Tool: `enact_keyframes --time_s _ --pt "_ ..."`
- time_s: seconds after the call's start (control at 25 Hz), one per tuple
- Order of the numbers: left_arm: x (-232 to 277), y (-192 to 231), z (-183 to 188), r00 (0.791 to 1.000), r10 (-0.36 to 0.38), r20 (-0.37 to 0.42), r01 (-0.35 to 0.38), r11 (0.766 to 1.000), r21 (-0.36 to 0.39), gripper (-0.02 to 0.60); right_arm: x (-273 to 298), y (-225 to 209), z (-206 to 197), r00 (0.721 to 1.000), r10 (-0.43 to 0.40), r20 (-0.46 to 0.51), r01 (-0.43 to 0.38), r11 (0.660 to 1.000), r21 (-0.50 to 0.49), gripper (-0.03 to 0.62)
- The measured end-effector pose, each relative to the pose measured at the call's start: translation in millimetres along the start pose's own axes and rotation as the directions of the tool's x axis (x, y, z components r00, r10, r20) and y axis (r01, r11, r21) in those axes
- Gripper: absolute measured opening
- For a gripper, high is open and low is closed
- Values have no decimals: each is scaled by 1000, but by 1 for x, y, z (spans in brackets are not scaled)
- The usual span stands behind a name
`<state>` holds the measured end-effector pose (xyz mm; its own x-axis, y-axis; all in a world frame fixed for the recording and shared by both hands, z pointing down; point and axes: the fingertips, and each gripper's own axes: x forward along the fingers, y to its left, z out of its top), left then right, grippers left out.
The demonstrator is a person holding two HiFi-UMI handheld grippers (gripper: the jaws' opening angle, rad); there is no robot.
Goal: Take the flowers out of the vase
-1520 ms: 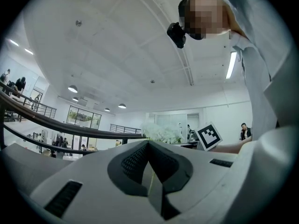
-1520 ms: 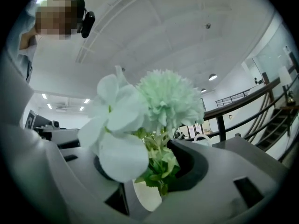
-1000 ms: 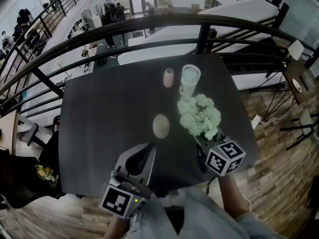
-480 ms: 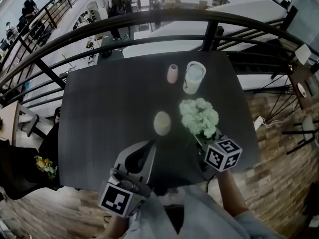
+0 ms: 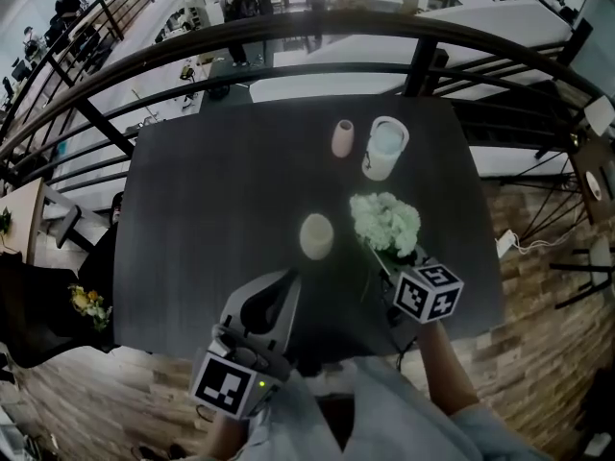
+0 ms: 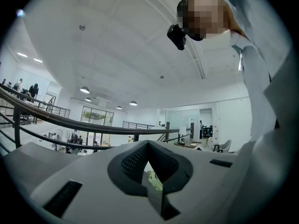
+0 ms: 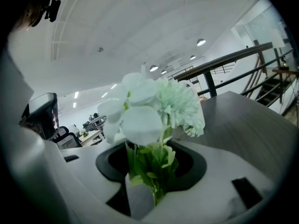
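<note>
A bunch of white and pale green flowers (image 5: 386,222) hangs over the right part of the dark table (image 5: 211,209), clear of every vase. My right gripper (image 5: 383,260) is shut on its green stems (image 7: 154,174), and the blooms (image 7: 149,108) fill the right gripper view. Beyond the bunch stands a white wide-mouthed vase (image 5: 384,148) with no stems in it. My left gripper (image 5: 286,281) is near the table's front edge, pointing level, its fingers meeting at the tips (image 6: 148,143) with nothing between them.
A small pink vase (image 5: 343,138) stands left of the white one, and a cream egg-shaped vase (image 5: 316,235) sits mid-table, left of the flowers. A black railing (image 5: 288,36) curves behind the table, with a drop to a lower floor beyond. Wooden floor lies to the right.
The right gripper has sunk toward the table with the flower bunch still in it, so the bunch looks smaller. The left gripper has stayed where it was.
</note>
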<state>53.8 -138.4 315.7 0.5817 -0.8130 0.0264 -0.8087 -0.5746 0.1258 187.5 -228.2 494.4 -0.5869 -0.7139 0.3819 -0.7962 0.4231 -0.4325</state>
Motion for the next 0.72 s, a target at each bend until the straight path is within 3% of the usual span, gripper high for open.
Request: enact_keyframes --time_s 0.72 --pt "0 4 -8 994 103 -35 -102 995 6 0 37 -34 -48 991 -11 -133 13 1000 14 172"
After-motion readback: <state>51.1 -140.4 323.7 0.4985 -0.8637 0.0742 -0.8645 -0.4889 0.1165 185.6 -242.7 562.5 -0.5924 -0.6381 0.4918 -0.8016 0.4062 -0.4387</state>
